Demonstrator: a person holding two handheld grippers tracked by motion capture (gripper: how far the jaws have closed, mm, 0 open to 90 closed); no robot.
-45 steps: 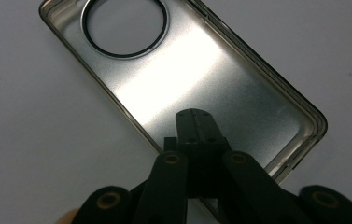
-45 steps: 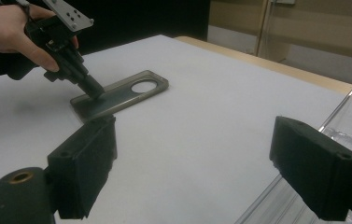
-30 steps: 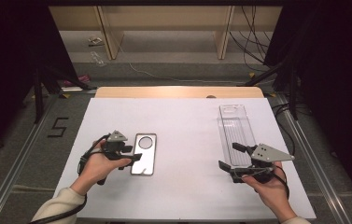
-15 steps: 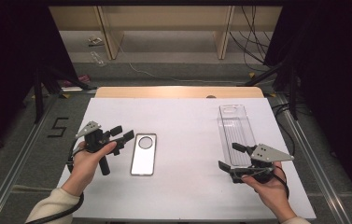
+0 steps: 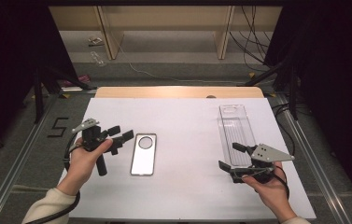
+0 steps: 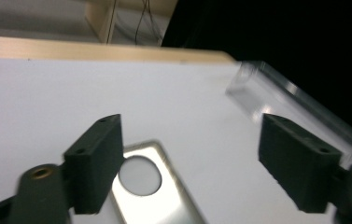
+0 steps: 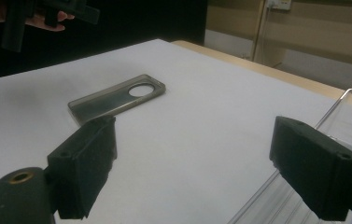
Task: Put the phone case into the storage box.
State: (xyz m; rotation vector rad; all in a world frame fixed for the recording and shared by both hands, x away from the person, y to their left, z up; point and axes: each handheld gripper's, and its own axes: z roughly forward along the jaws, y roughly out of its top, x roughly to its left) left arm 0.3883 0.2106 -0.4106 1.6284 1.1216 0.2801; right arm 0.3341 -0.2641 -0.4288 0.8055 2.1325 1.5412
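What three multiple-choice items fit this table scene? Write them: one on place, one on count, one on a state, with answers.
1. The phone case lies:
A. beside the left gripper
B. inside the clear tray
C. on the floor

2. Round holes in the phone case:
A. none
B. one
C. three

3. The right gripper is:
A. open and empty
B. shut on the tray
C. shut on the case

Answers: 1 A, it rests flat on the table just right of that gripper; 2 B, a single round cutout near its far end; 3 A, the jaws stand wide apart with nothing between them.
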